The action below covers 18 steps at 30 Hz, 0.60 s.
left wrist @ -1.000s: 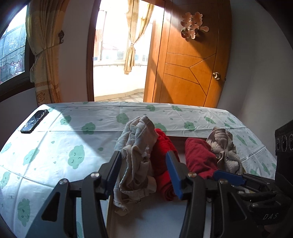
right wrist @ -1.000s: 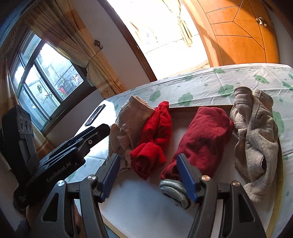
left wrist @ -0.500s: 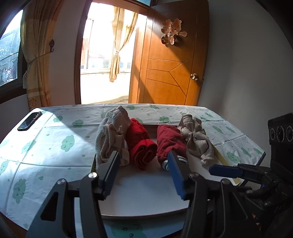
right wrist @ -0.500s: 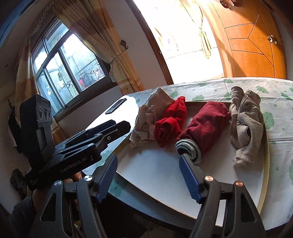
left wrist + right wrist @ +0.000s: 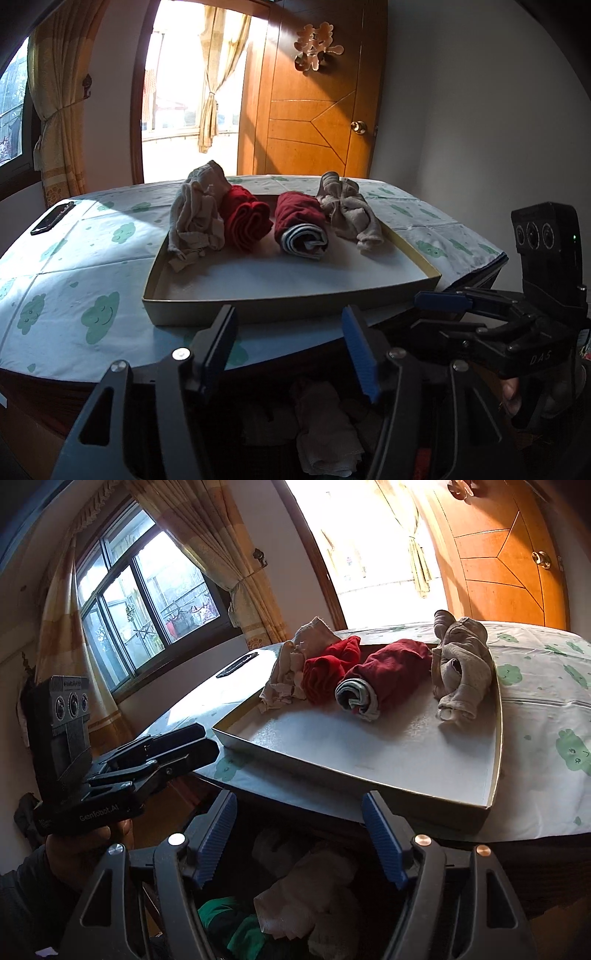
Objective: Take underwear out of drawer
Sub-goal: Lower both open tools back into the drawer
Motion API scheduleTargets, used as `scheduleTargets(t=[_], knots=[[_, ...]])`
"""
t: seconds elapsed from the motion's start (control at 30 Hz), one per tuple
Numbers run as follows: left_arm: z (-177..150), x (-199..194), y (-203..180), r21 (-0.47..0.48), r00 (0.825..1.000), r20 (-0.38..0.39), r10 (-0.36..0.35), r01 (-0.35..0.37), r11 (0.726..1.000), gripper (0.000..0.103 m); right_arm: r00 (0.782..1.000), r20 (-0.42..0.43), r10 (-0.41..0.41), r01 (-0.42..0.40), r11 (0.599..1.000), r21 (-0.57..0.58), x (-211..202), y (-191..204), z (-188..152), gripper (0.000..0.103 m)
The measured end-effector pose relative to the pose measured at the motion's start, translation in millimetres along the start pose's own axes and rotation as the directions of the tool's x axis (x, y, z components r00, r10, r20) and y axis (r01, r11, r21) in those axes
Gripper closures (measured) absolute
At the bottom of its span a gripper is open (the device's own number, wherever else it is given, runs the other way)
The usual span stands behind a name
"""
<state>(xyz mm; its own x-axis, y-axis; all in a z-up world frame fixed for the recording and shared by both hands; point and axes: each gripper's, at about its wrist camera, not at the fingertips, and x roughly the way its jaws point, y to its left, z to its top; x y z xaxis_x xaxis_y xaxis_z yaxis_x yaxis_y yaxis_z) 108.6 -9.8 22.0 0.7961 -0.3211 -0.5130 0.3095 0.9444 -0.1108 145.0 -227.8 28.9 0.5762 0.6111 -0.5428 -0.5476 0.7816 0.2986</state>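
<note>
We are between picks: both grippers are pulled back to the front edge of the worktop [image 5: 66, 295] and tilted down toward the open drawer [image 5: 280, 904] below it, so the step in hand looks like going in for another piece. On the far left of the cloud-print cloth lies a dark phone [image 5: 51, 218], well apart from everything else. Our left gripper [image 5: 288, 350] is released, its jaws having just been opening with nothing between them; beneath it the drawer is dim, and we make out only a pale crumpled garment [image 5: 325, 424]. On the worktop sits a shallow tray [image 5: 258, 306] holding four pieces already out, in a row along its far side: a beige pair [image 5: 195, 221] draped over the left wall, a bright red roll [image 5: 245, 219] touching it, a dark red roll with a striped band [image 5: 301, 230], and a grey-beige pair [image 5: 351, 214] at the right. The near half of the tray is bare. Our right gripper [image 5: 299, 834] is likewise released and empty, and has widened a little too; under it the drawer shows a beige piece of underwear [image 5: 306, 897] lying over something green [image 5: 236, 926]. Next, we judge, one gripper must dip into the drawer and close on a single top layer without dragging up its neighbours.
</note>
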Motion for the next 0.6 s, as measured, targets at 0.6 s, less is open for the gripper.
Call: scheduleTargets(t=[0.6], knots=[[-74, 0, 33, -0.068, 0.984, -0.163, 0.077, -0.089, 0.994, 0.037, 0.966, -0.246, -0.076, 0.002, 0.958, -0.288, 43, 33, -64, 0.030]])
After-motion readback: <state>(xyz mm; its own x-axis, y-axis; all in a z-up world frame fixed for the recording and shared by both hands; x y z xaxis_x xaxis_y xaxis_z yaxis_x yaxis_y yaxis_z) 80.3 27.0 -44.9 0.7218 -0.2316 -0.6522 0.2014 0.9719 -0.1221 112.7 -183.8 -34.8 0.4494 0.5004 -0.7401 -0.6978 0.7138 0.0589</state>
